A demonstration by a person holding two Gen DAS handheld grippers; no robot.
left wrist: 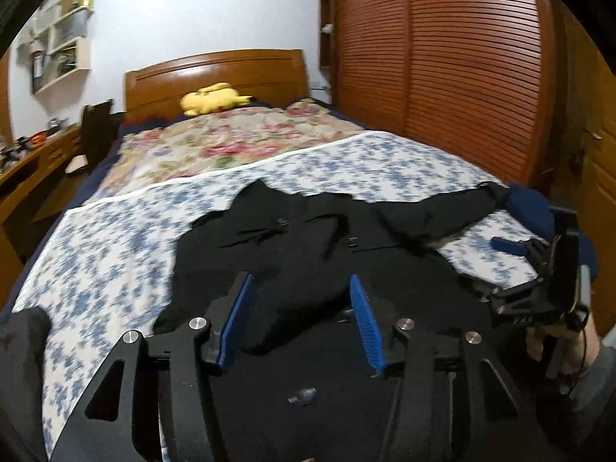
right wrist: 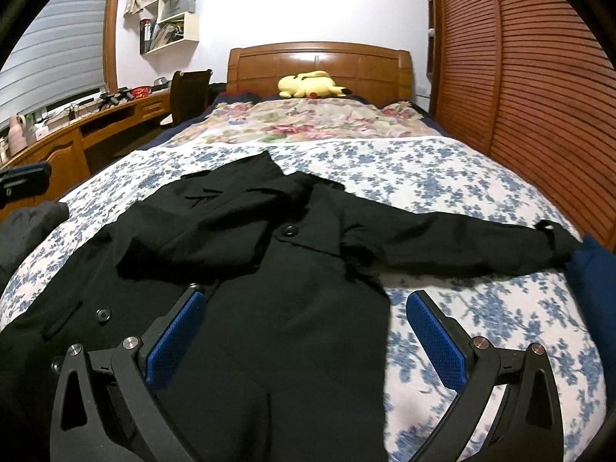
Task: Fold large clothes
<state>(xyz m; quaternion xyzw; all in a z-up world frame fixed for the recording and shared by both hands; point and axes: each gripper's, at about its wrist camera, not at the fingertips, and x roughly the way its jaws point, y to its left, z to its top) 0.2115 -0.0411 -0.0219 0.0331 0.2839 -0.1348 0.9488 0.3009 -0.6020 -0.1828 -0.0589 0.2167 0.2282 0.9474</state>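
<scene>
Bedspread (right wrist: 442, 177) lies bare beyond black coat (right wrist: 292, 269); both grippers' jaws apart.

You are standing in a home bedroom, shown by the bed (right wrist: 442, 177) with its wooden headboard (right wrist: 319, 61), floral bedspread and yellow plush toy (right wrist: 310, 84), the slatted wooden wardrobe (right wrist: 539, 77), the wall shelves (right wrist: 173, 15) and the desk (right wrist: 69, 131) beneath the blinds.
</scene>
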